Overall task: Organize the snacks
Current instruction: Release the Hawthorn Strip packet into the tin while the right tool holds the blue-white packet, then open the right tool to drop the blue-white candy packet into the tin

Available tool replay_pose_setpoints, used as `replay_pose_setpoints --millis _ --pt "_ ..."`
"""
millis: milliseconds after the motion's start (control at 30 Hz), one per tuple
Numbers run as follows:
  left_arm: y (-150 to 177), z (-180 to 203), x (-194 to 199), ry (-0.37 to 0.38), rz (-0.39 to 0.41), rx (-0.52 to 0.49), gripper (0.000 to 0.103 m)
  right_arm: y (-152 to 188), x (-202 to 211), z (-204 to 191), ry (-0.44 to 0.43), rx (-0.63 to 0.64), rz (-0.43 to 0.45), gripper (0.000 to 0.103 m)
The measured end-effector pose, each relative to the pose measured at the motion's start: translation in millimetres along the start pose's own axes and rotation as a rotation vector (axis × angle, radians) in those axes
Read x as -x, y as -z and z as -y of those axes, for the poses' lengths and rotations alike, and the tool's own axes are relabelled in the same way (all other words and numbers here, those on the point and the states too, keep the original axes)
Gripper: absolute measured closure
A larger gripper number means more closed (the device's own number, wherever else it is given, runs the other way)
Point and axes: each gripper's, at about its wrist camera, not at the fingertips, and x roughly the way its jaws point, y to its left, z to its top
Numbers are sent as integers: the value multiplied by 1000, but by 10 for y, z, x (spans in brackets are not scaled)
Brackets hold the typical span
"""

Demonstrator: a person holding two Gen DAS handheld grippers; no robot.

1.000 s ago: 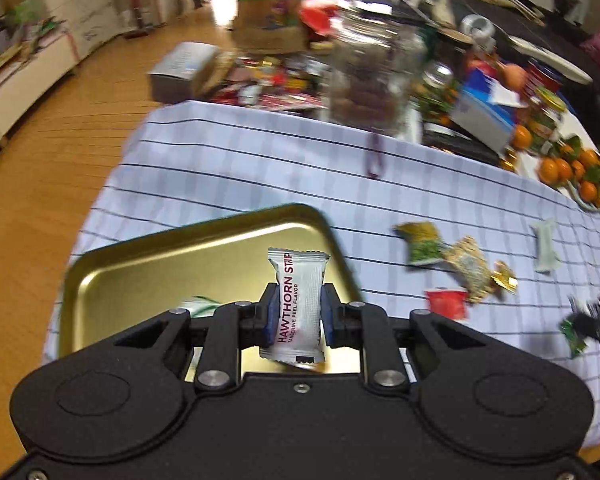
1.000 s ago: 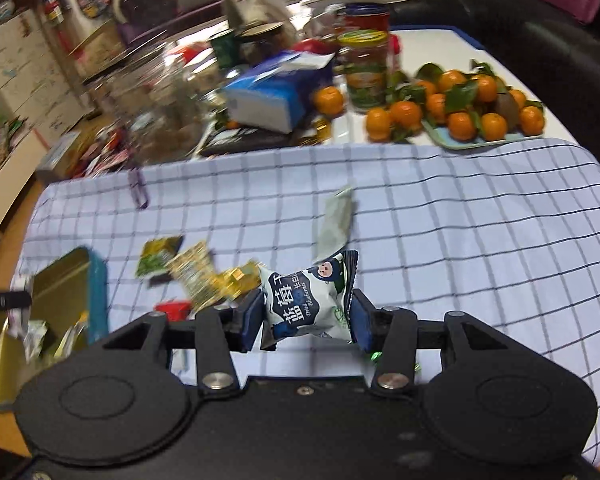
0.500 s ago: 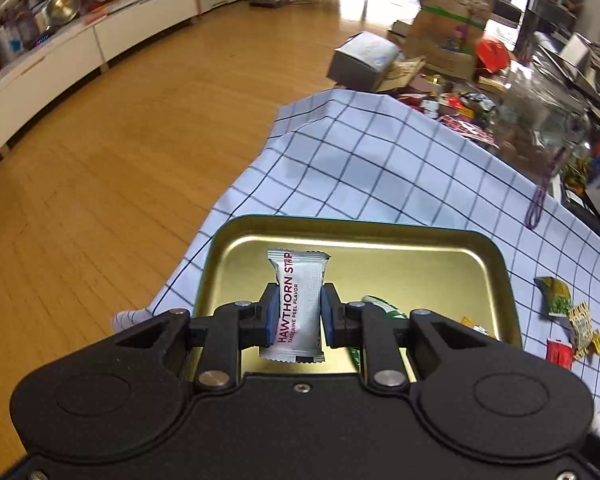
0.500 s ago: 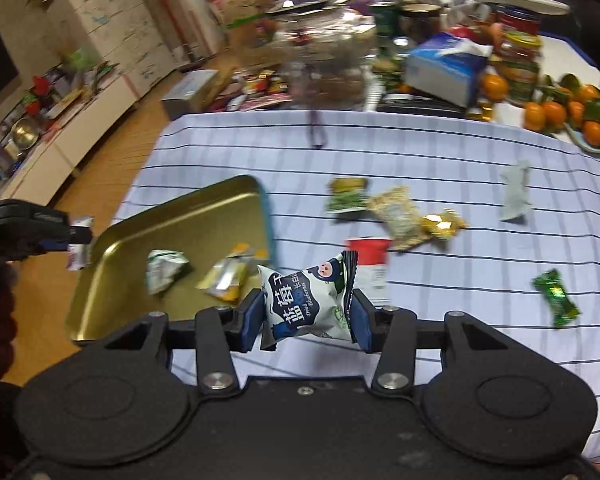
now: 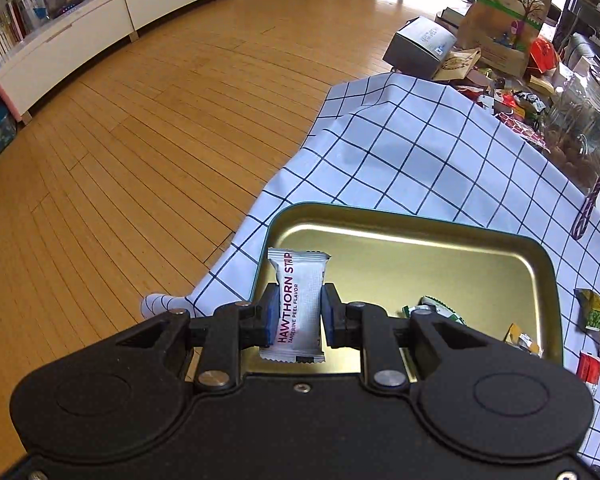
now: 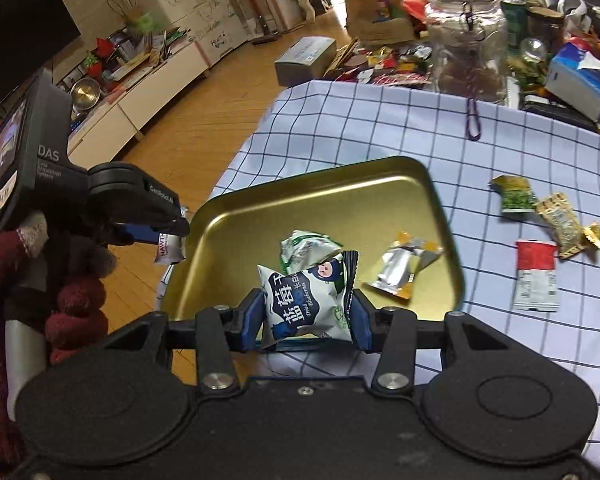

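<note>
Left gripper point(image 5: 296, 316) clamped on hawthorn strip point(image 5: 298, 308) over tray point(image 5: 412, 218) rim by the tablecloth point(image 5: 420, 160) edge, right gripper point(image 6: 306, 316) pinching blueberry packet point(image 6: 304, 304) above tray's near edge, loose snacks point(image 6: 536, 272) visible only rightward.

Left hand-held gripper point(image 5: 298, 316), clamped on hawthorn strip packet point(image 5: 299, 304).
Gold tray point(image 5: 420, 236) beyond, on checked cloth point(image 5: 412, 152); two wrapped snacks point(image 5: 440, 310) inside.

The green-and-white packet point(image 5: 440, 309) in the gold tray point(image 5: 420, 232) lies half hidden behind the left tool point(image 5: 299, 314).
</note>
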Motion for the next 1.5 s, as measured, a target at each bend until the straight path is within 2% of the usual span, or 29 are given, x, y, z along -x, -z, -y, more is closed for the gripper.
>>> replay_pose_setpoints --millis 233,467,733,1167,1333,1500 --pt "-32 4 71 -3 54 -17 67 -82 -239 -92 13 -1 -11 55" --pt "-45 -20 40 35 28 7 67 -129 -333 -109 12 -21 -15 54" --pt "-24 27 27 44 11 -3 67 -134 -306 -32 17 -41 -5 53" --pt "-27 73 -24 43 -19 -6 67 129 -315 147 37 -51 -61 53" --pt "-8 191 -26 47 -31 -27 67 212 -217 321 46 -66 -61 53" --pt "27 423 16 56 -30 -80 67 289 -45 668 91 -98 -50 53"
